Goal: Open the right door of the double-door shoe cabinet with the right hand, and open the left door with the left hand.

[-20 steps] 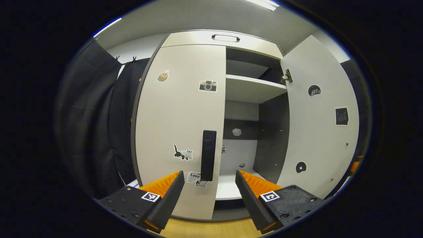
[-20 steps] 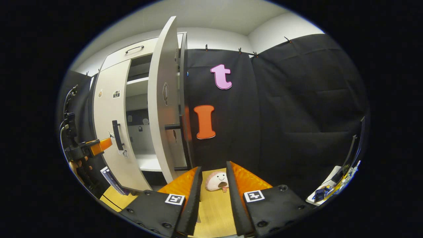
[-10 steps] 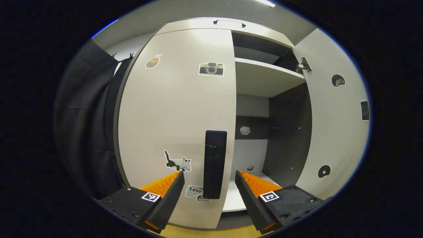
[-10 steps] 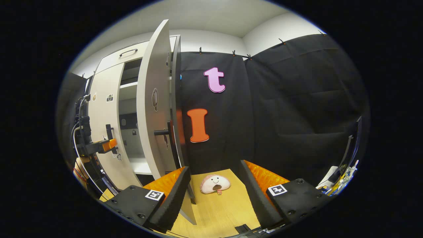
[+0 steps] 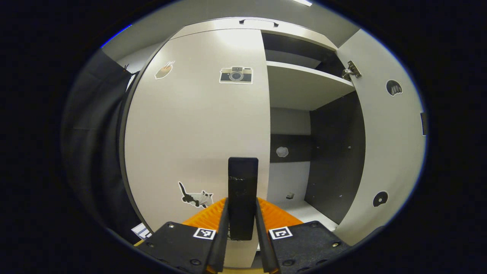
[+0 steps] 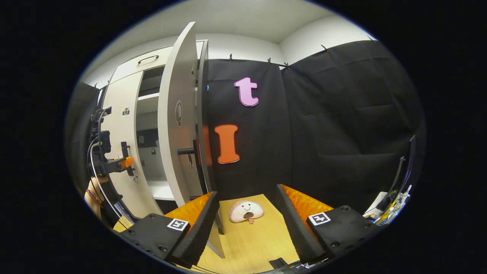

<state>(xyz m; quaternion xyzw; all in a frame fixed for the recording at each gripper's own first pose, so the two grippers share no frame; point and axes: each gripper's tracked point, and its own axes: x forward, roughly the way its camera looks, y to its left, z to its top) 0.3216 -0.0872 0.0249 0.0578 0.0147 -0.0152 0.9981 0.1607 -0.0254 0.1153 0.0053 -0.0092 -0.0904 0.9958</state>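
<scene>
1. A staged recording booth, not a lived-in home: black cloth (image 6: 342, 114) is clipped along the top of white walls (image 6: 243, 43).
2. A pale double-door shoe cabinet (image 5: 198, 125) stands on a wood-look floor (image 6: 251, 239).
3. Stickers (image 5: 236, 75) dot its doors, and a plush toy (image 6: 246, 211) lies on the floor.
</scene>
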